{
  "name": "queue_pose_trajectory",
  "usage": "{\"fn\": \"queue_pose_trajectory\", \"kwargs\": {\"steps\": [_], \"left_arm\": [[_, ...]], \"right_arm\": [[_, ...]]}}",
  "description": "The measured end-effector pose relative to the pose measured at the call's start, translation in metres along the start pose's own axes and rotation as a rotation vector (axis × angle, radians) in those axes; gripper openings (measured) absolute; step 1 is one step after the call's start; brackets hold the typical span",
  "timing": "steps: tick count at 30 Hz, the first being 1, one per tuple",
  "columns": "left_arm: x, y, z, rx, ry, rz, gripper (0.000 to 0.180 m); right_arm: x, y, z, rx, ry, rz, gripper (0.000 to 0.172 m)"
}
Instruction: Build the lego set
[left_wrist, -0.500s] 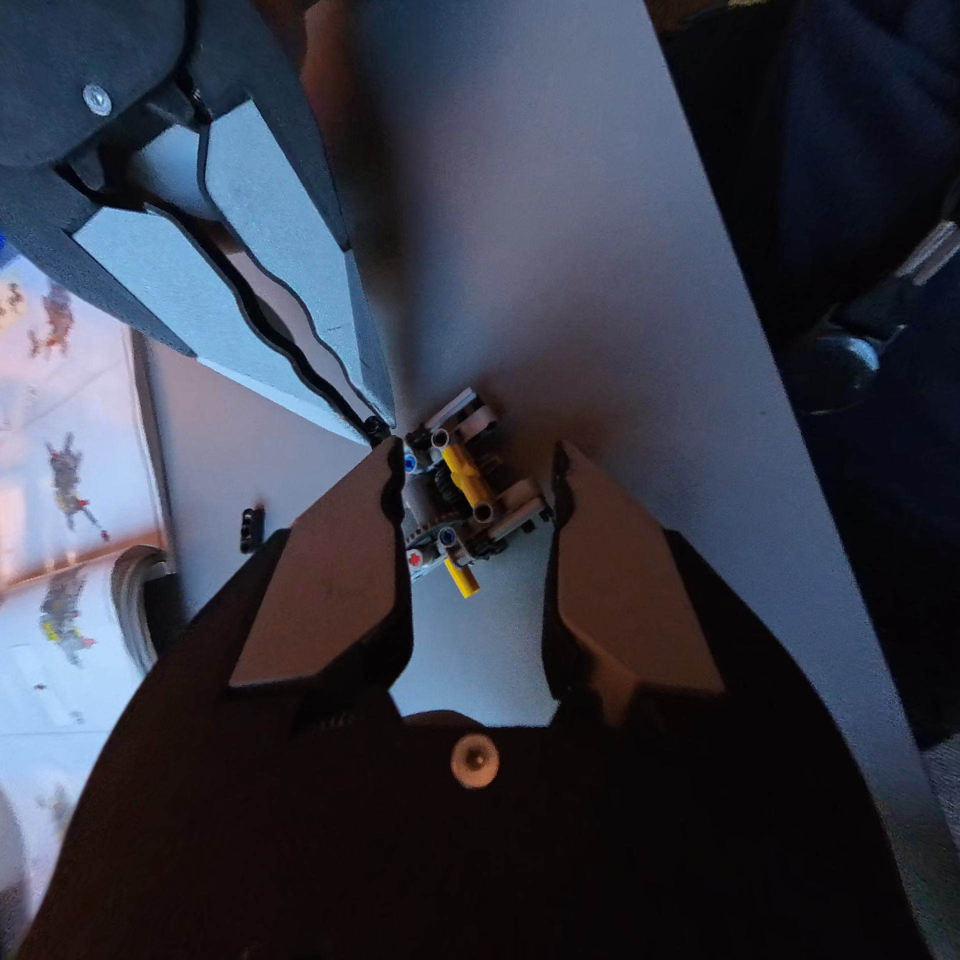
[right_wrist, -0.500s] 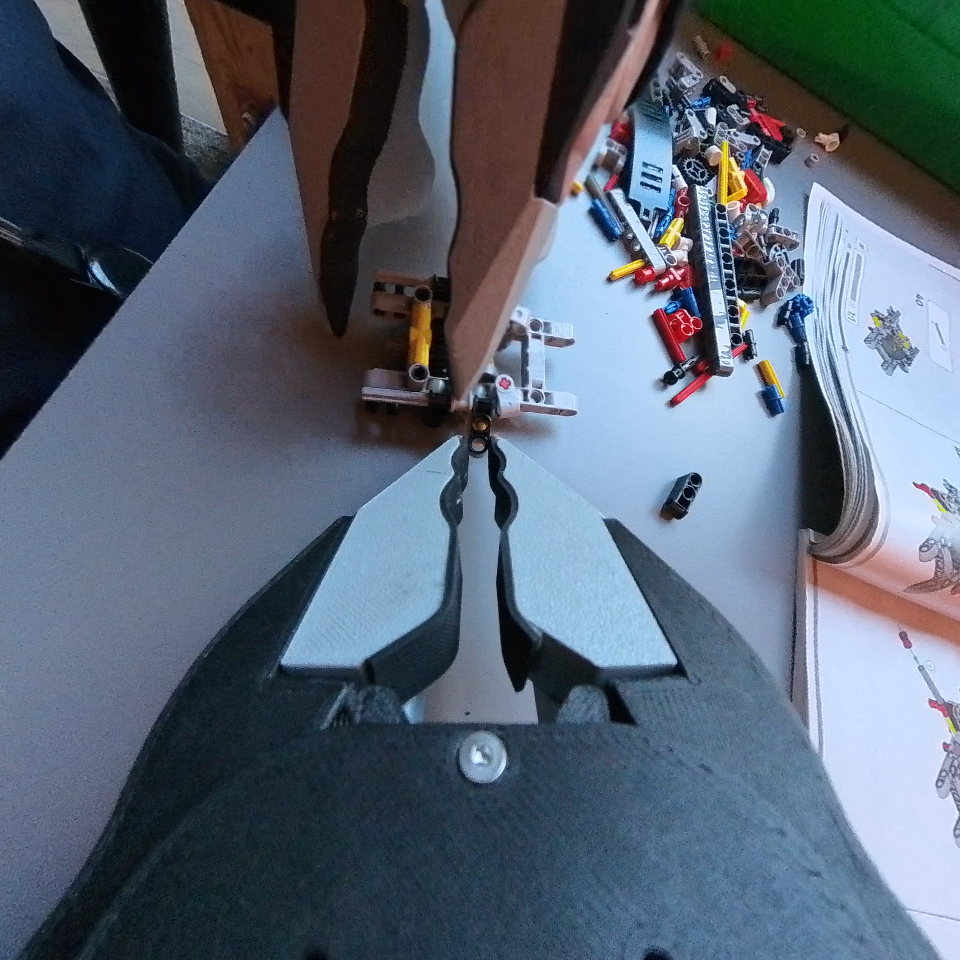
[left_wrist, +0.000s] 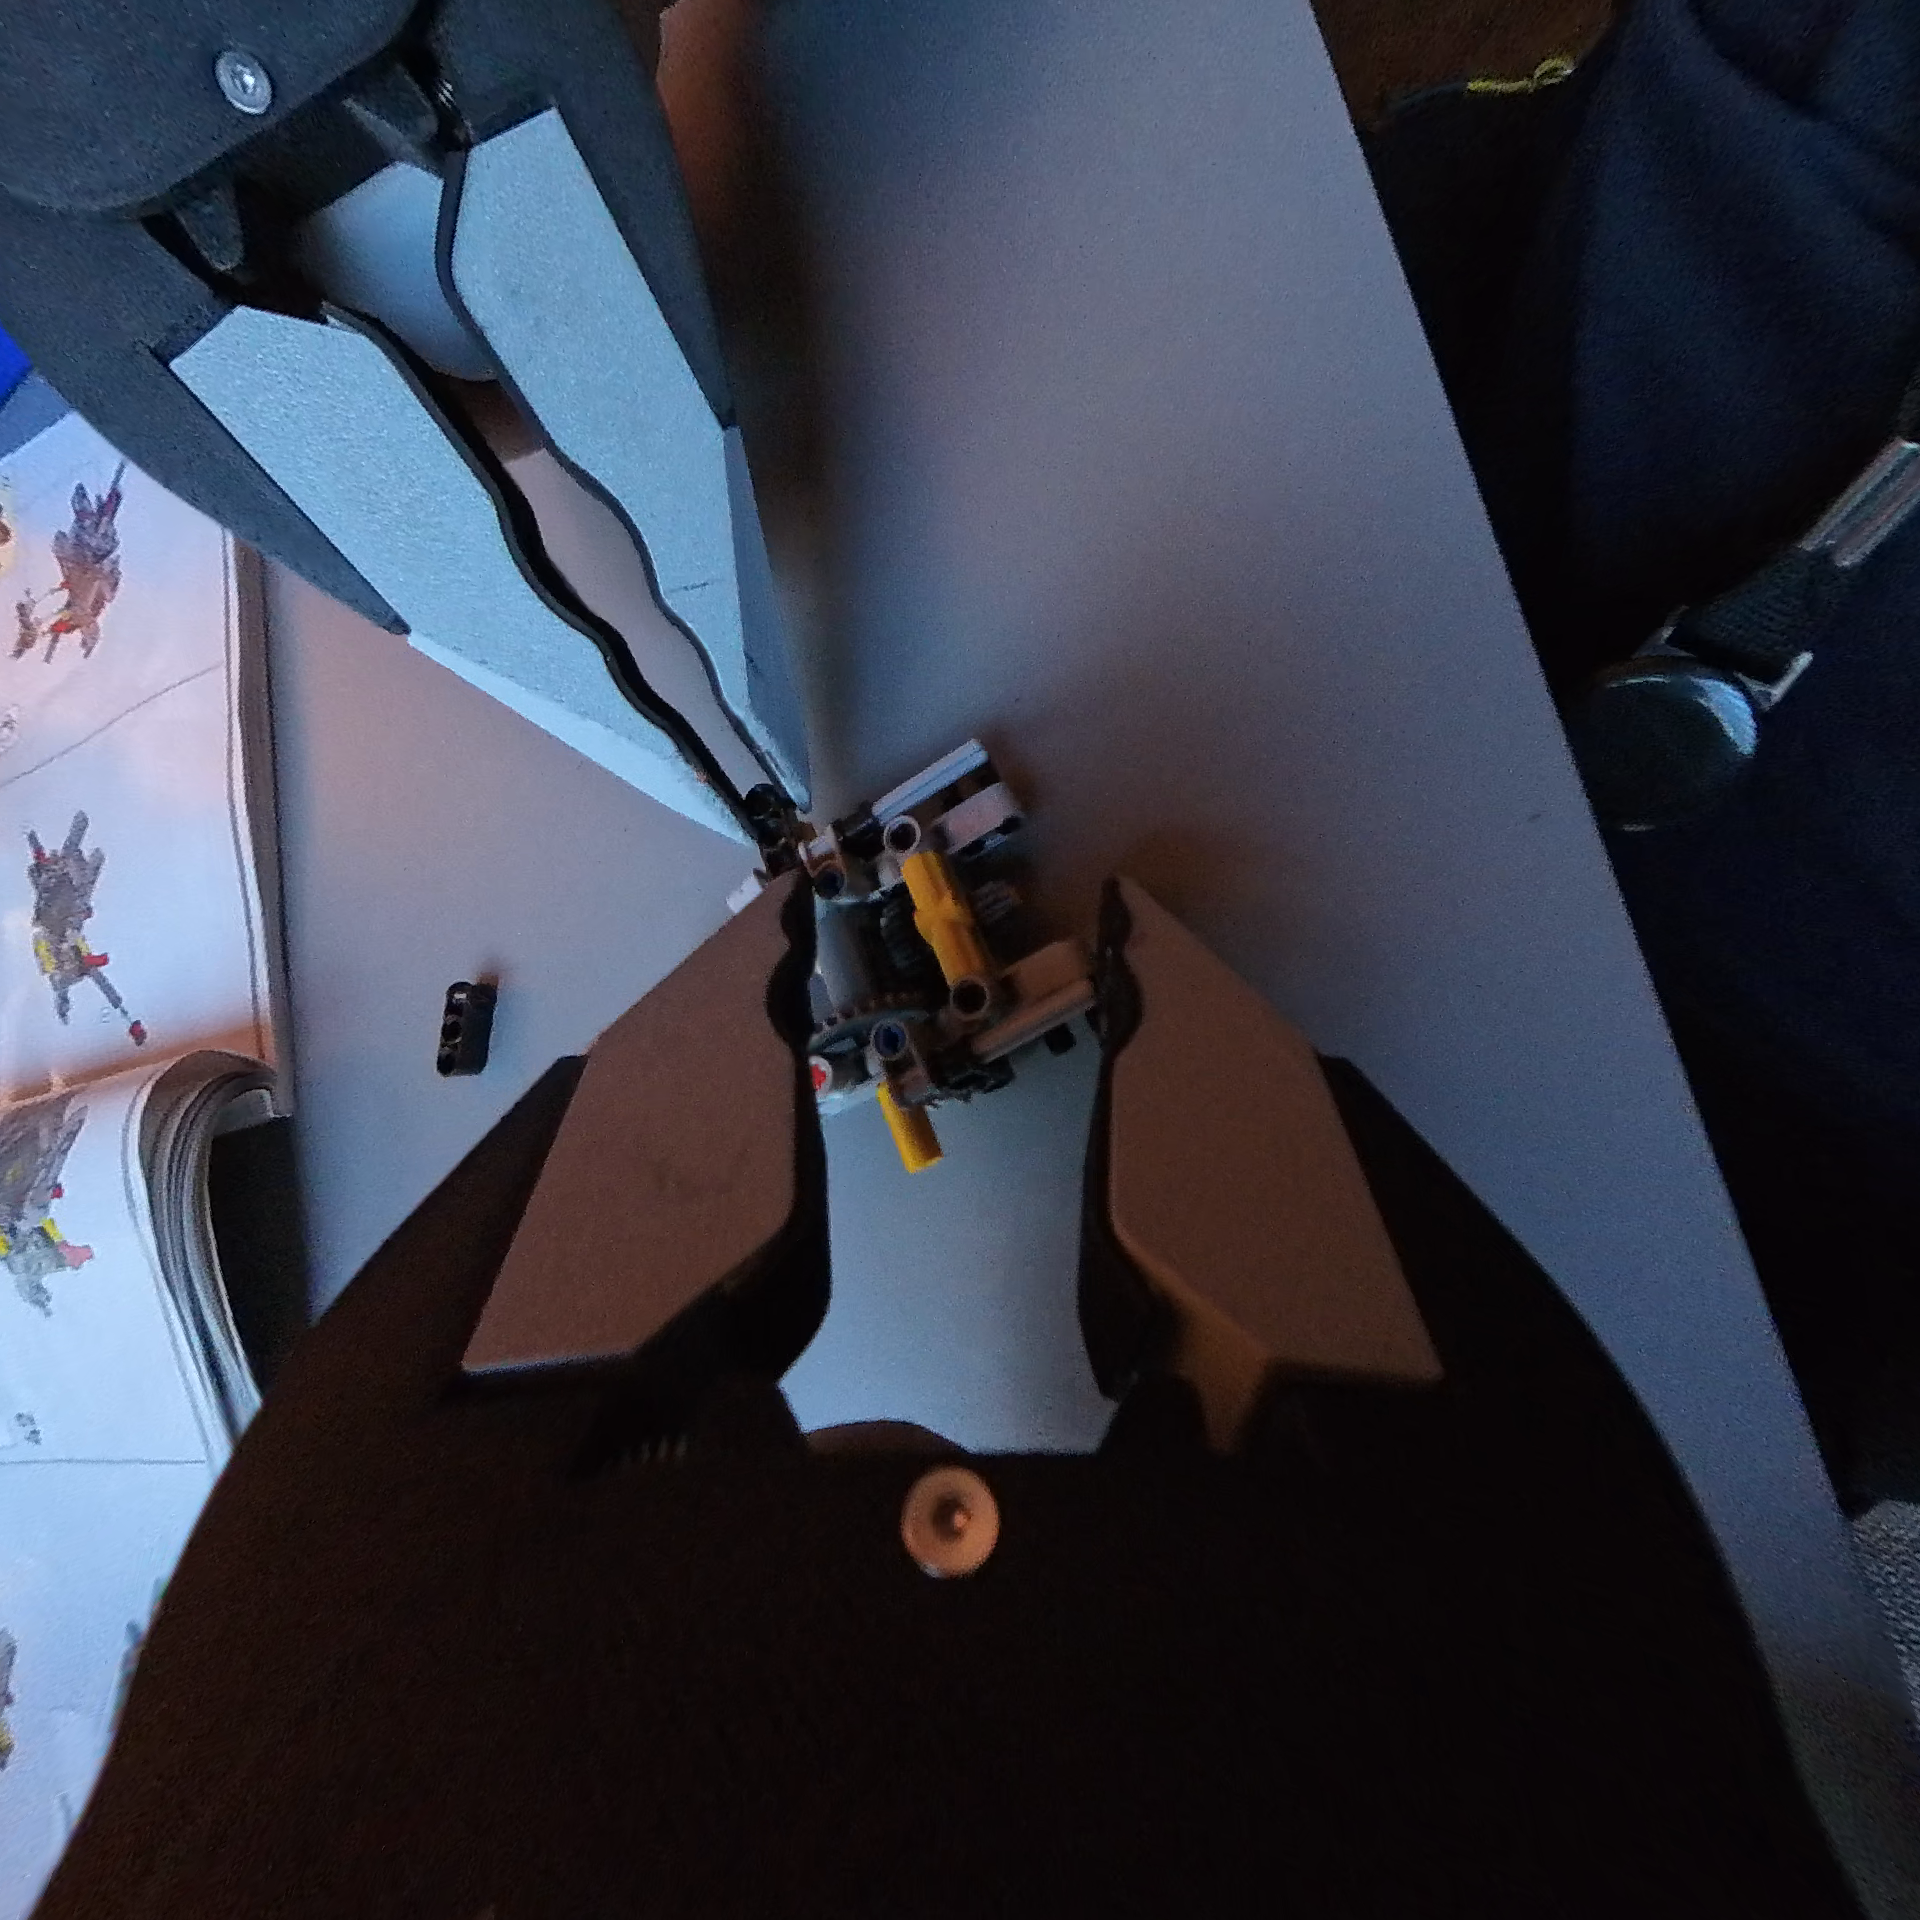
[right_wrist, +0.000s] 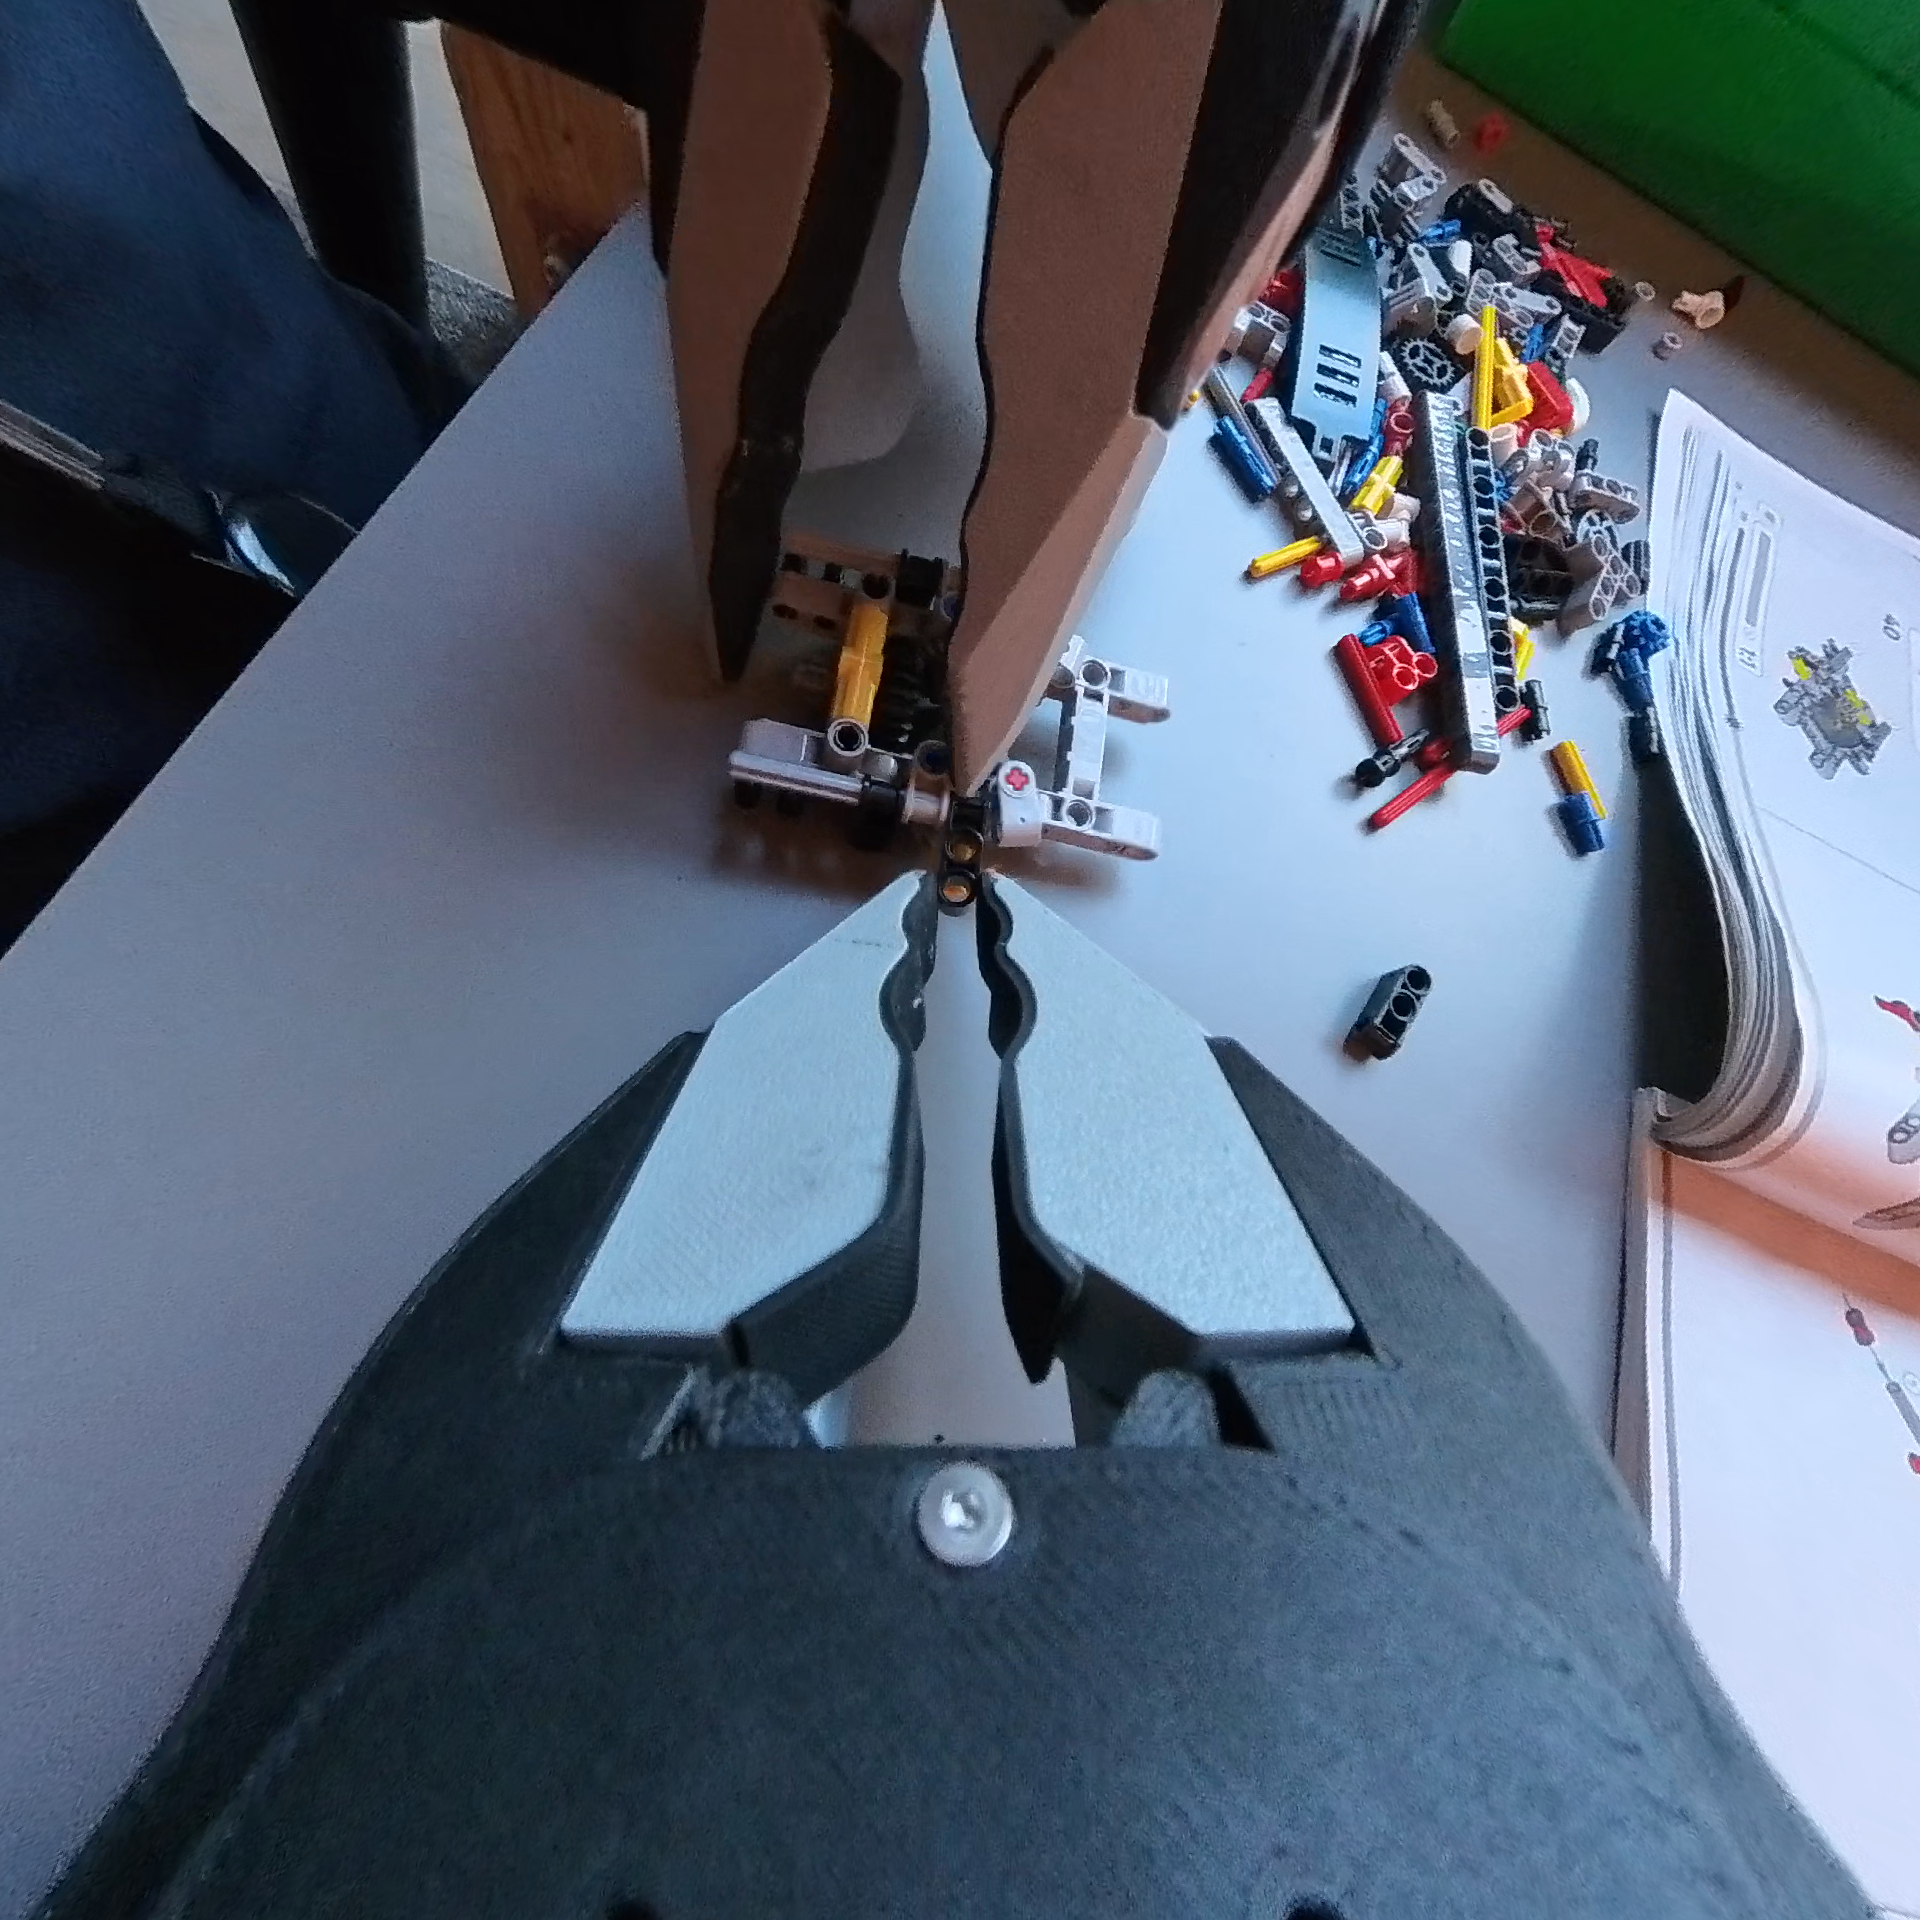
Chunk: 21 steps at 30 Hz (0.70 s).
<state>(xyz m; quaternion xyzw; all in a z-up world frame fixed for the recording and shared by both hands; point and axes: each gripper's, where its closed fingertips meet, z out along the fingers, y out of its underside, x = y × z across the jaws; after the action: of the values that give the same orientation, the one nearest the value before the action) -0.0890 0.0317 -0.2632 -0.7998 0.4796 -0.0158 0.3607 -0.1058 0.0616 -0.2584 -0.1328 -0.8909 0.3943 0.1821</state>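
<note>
A: Grippers working one spot. Right gripper (right_wrist: 958, 891) is clamping a small black pin connector (right_wrist: 958, 854), long axis in line with its fingers, far end touching the grey-and-yellow brick assembly (right_wrist: 883, 717).

B: Left gripper (left_wrist: 951, 961)?

A: Spread wide, straddling the assembly on the grey table (left_wrist: 1195, 520); pad contact unclear.

B: Containers?

A: None holding anything. Loose brick pile (right_wrist: 1455, 457) is lying right of the assembly, instruction booklet (right_wrist: 1787, 727) farther right.

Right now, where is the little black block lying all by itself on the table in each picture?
Left wrist view: the loose black block lies left of centre, beside the open booklet.
Right wrist view: it lies right of centre, again near the booklet.
Shared landmark: the yellow-and-grey brick model.
</note>
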Motion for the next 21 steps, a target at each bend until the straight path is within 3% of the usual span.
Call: {"fn": "queue_pose_trajectory", "kwargs": {"steps": [7,15,21], "left_arm": [[0.0,0.003,-0.002,0.029,0.017,-0.023,0.052],[-0.001,-0.003,-0.008,0.028,-0.098,-0.065,0.053],[-0.003,-0.017,-0.013,0.084,-0.127,-0.219,0.035]], "right_arm": [[0.001,0.001,0.0,0.01,-0.009,0.018,0.005],[0.001,-0.004,0.0,0.025,0.003,0.031,0.005],[-0.001,-0.006,0.002,0.022,0.005,0.021,0.005]]}}
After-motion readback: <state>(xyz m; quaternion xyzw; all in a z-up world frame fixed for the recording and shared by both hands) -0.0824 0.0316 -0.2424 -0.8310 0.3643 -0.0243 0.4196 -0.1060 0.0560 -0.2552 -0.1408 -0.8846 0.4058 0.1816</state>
